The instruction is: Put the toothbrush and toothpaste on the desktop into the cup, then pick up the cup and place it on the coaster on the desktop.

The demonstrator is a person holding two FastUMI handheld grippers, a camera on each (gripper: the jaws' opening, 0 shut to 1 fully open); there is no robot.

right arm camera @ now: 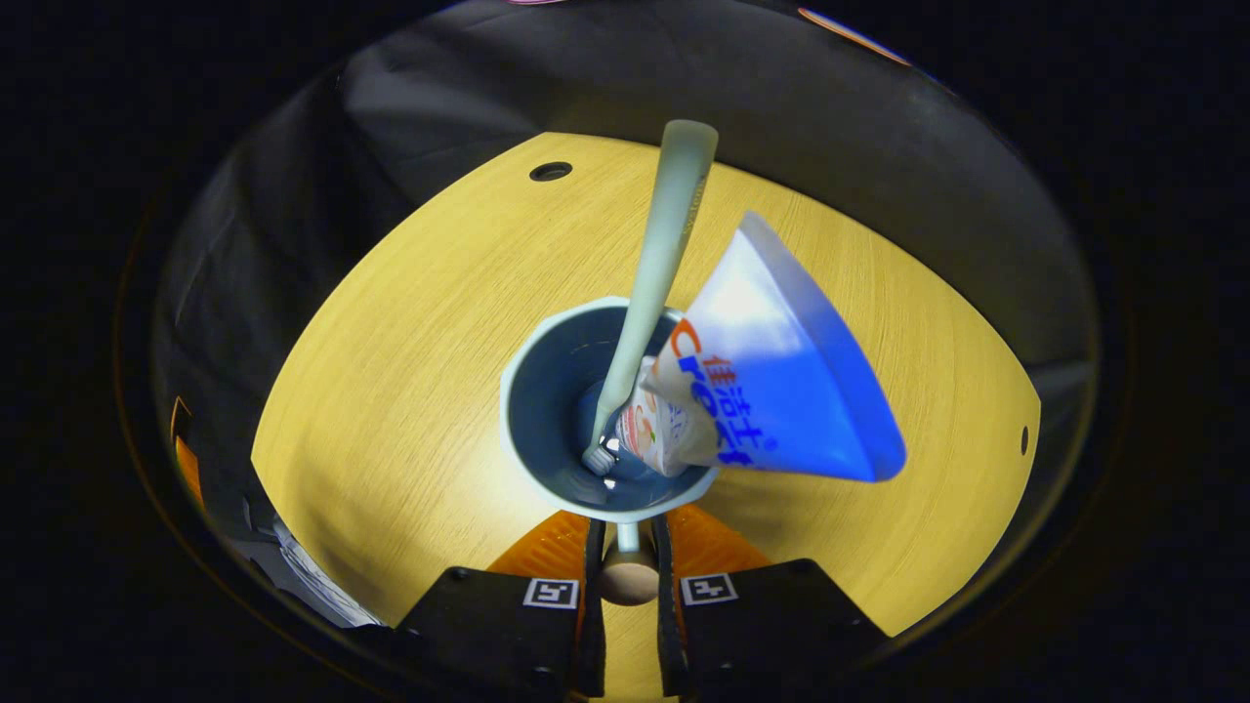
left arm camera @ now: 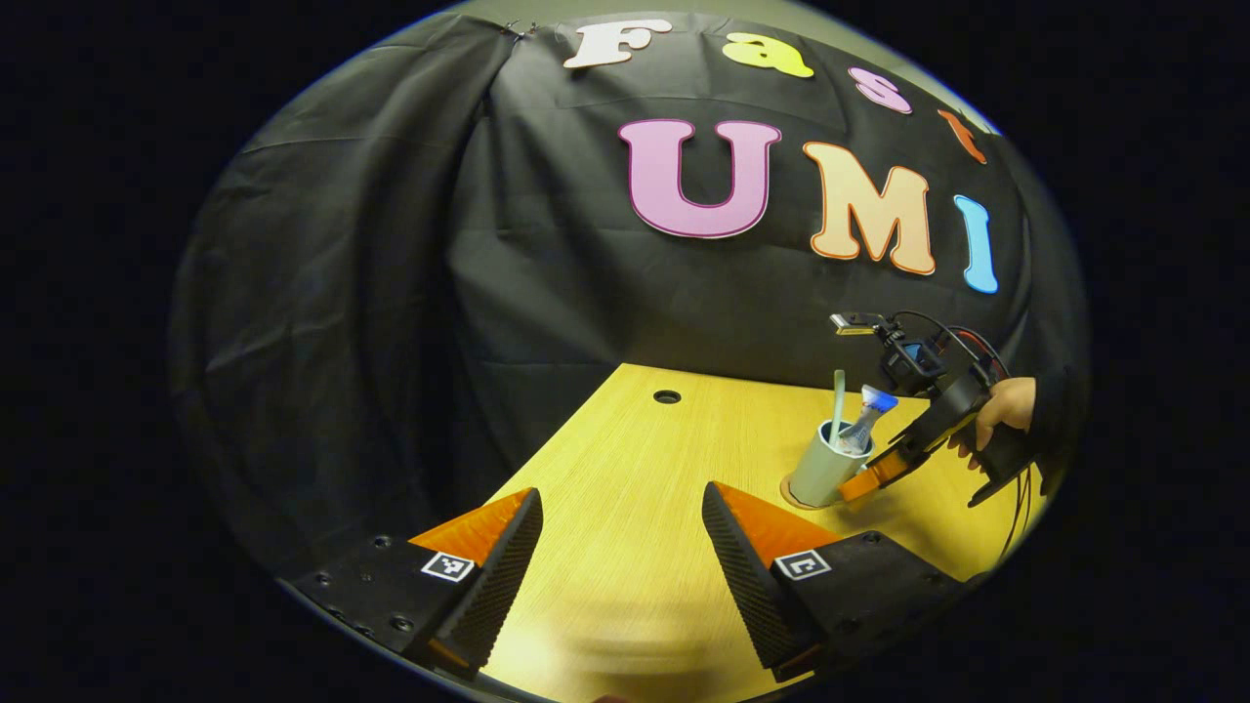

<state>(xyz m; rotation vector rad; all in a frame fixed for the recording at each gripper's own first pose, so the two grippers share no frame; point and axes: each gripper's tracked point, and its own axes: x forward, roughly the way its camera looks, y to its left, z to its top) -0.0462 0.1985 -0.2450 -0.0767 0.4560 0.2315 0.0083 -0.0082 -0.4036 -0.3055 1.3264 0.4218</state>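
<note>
Desktop (right arm camera: 391,391): cup (right arm camera: 547,391) (loaded) just beyond right tongs (right arm camera: 625,547).

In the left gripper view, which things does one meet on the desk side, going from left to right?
Left gripper's own fingers → cup holding the toothbrush and toothpaste → right gripper at the cup → hand holding it.
</note>
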